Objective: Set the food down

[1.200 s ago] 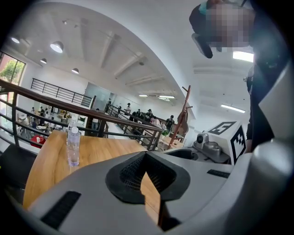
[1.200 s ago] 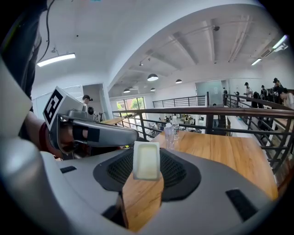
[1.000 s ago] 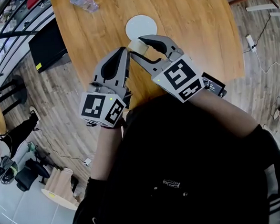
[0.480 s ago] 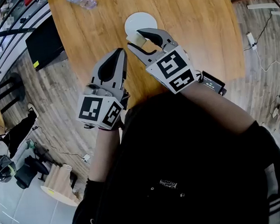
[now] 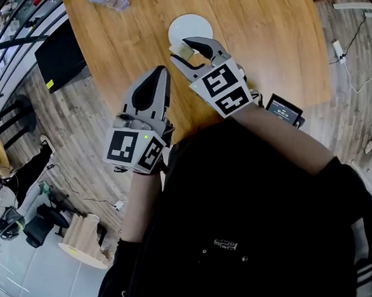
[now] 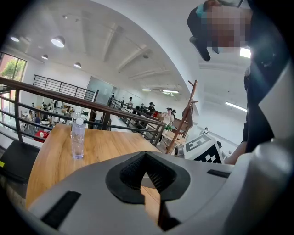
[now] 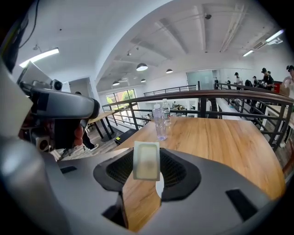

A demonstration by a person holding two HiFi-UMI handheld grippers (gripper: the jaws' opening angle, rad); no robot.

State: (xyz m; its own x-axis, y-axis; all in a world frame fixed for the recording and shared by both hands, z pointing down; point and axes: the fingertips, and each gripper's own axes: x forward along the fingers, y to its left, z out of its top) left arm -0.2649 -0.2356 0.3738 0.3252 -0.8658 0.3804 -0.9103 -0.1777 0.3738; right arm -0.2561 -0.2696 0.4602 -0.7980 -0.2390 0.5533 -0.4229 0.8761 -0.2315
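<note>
A pale, flat rectangular piece of food [image 5: 180, 50] is clamped between the pads of my right gripper [image 5: 181, 49], held upright above the wooden table [image 5: 260, 31]. It hangs just at the near edge of a round white plate [image 5: 190, 27]. In the right gripper view the food [image 7: 146, 160] stands on edge between the jaws of the gripper [image 7: 147, 166], and a sliver of the plate [image 7: 159, 184] shows below it. My left gripper [image 5: 161, 70] hovers to the left over the table's near edge, shut and empty; the left gripper view shows its pads [image 6: 138, 166] meeting at the tip.
A clear water bottle [image 5: 109, 1] stands at the far left of the table, also seen as a bottle [image 7: 161, 121] beyond the food. A black panel [image 5: 62, 58] stands by the table's left edge. A railing [image 7: 216, 98] runs behind the table.
My right gripper has carried the food a little forward, toward the plate's near edge. The left gripper has stayed almost where it was, still shut.
</note>
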